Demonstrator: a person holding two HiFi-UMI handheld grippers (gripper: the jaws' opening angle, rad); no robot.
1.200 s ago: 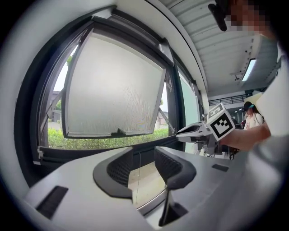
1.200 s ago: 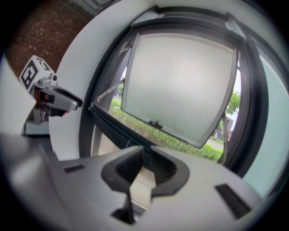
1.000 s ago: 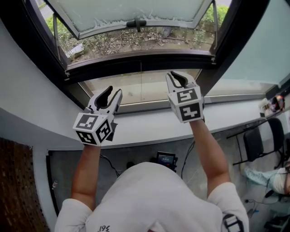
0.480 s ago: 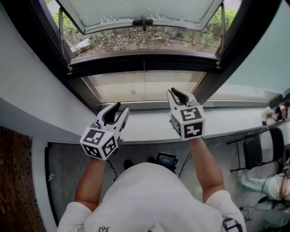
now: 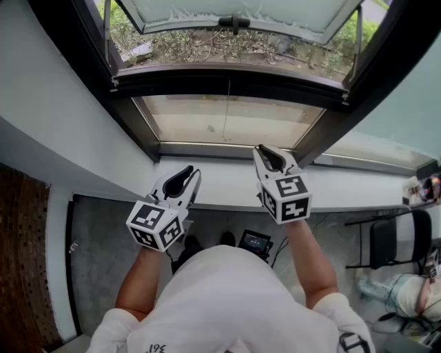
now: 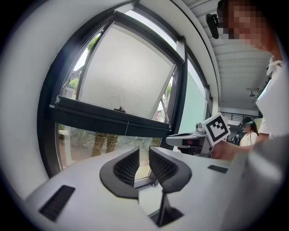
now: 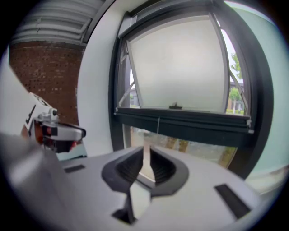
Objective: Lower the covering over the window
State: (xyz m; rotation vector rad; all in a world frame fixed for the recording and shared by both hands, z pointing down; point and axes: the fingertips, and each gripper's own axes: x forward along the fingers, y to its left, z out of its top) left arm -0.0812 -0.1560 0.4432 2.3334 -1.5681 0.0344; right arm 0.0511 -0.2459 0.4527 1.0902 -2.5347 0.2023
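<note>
Pale and narrow, a strip (image 7: 146, 155) stands upright between the jaws of the right gripper (image 5: 262, 150), which are drawn in on it from both sides. Its long axis runs straight up and down. At 12 o'clock from that gripper a thin pull cord (image 5: 227, 103) hangs, also vertical, across the dark crossbar (image 5: 179, 77) of the window. Whether cord and strip are one piece cannot be made out, nor where the covering itself sits.

The left gripper (image 5: 193, 169) is at 9 o'clock of the right one and apart from it. Its jaws are closing, with a gap between them and only the window showing through.

Above the crossbar, at 12 o'clock, a frosted sash (image 5: 234, 8) swings outward, with its handle (image 5: 234, 21) on the lower edge and greenery (image 5: 200, 45) below. Under the crossbar is a fixed pane (image 5: 207, 120).

Both grippers hang over a white sill (image 5: 220, 185) that runs from 9 to 3 o'clock. A grey floor (image 5: 103, 234) lies at 7 o'clock and a brick wall (image 5: 24, 262) at 8 o'clock. A black chair (image 5: 389, 238) stands at 4 o'clock, and a small screened device (image 5: 253, 241) sits on the floor between the arms.
</note>
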